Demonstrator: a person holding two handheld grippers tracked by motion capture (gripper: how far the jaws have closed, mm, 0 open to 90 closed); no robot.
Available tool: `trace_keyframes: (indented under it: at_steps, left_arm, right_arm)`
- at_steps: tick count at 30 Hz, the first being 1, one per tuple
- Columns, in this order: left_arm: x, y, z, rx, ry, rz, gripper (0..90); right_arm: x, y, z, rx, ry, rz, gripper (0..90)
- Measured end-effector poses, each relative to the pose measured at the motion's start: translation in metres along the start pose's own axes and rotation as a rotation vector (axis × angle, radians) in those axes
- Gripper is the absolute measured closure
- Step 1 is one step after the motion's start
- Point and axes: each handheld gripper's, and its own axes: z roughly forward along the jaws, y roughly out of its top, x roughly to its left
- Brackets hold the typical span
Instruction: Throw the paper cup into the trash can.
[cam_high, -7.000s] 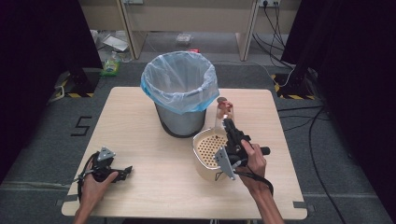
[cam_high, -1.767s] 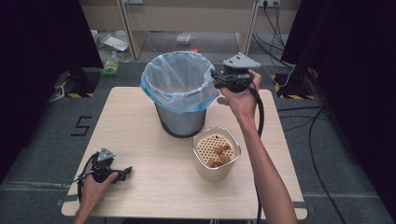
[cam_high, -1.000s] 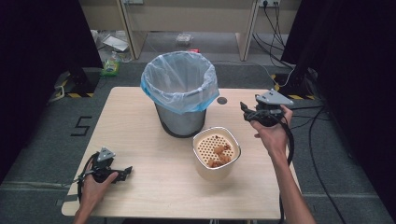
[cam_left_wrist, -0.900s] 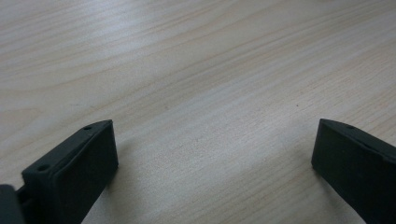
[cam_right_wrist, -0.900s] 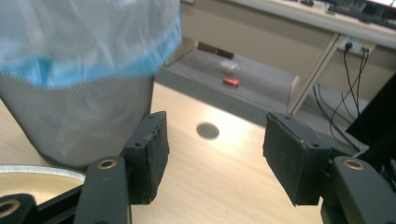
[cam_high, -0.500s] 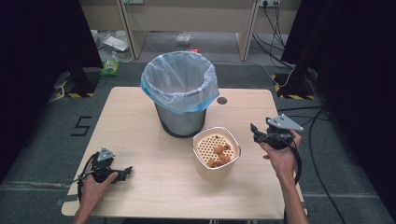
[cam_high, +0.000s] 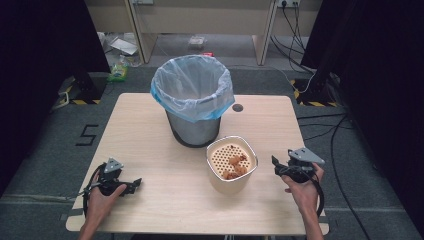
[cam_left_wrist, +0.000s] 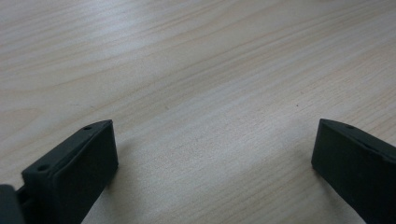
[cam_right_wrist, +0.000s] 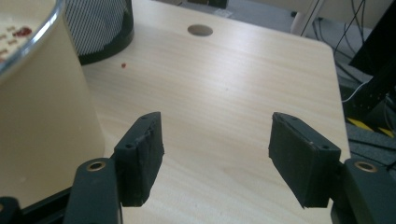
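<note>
A metal mesh bin (cam_high: 194, 125) lined with a pale blue bag (cam_high: 192, 92) stands at the middle of the wooden table (cam_high: 150, 130). In front of it, slightly right, sits a cream pot (cam_high: 231, 182) with a perforated insert holding a few brown and red scraps (cam_high: 235, 165). My right gripper (cam_high: 275, 165) rests low, just right of the pot, jaws open with nothing between them (cam_right_wrist: 215, 144); the pot wall (cam_right_wrist: 42, 112) is at its left. My left gripper (cam_high: 134, 184) lies at the front left, open over bare wood (cam_left_wrist: 215, 154).
A round cable hole (cam_high: 237, 107) is in the table behind the pot. A small red crumb (cam_right_wrist: 123, 65) lies near the bin's base (cam_right_wrist: 100, 32). Cables (cam_high: 330, 135) and yellow-black floor tape (cam_high: 310, 102) are beyond the table's right edge.
My right gripper has come away from above the bin, moving right and toward the person, down to the table beside the pot. The left gripper has stayed put.
</note>
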Motion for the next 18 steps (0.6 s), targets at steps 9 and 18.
trace_keyframes:
  at_steps: [9,18]
  left_arm:
    - [0.0,0.0,0.0,0.0,0.0,0.0,0.0]
    - [0.0,0.0,0.0,0.0,0.0,0.0,0.0]
  right_arm:
    - [0.004,-0.026,0.008,0.069,0.023,0.008,34.1]
    - [0.014,-0.045,0.02,0.172,0.047,-0.023,32.2]
